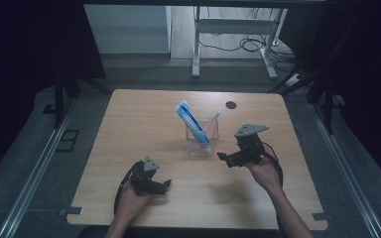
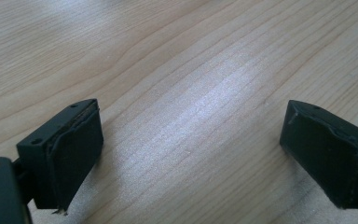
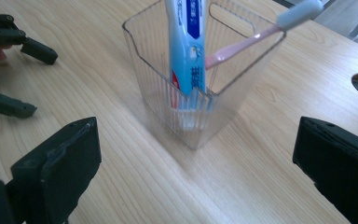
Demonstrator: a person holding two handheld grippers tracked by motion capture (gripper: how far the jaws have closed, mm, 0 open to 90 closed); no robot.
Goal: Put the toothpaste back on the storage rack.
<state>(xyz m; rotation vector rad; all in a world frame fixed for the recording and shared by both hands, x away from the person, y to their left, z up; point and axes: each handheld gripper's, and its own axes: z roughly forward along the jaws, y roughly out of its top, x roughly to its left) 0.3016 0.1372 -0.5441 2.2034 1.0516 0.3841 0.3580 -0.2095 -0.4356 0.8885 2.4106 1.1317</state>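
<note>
Near the tabletop's near edge, left of centre, the left gripper [image 1: 164, 184] is resting low over bare wood with its jaws standing wide apart and gripping nothing; the left gripper view is showing only wood grain between them. Farther in, toward the right edge, the right gripper [image 1: 223, 158] is hovering with its jaws likewise spread wide and empty, and it is pointing at the clear holder [image 3: 193, 100], which is sitting just ahead of it near the middle of the tabletop. Inside the holder, the toothpaste tube [image 3: 184, 46] is standing cap-down and leaning toward the far left corner, while the pink toothbrush [image 3: 256, 39] is leaning the other way, its head poking over the rim. Beyond the holder, a round cable hole [image 1: 231, 104] is lying near the far edge. Judging by this, the loading looks finished: both items are sitting in the holder and neither tool is carrying anything, so little seems left beyond pulling the hands clear.
</note>
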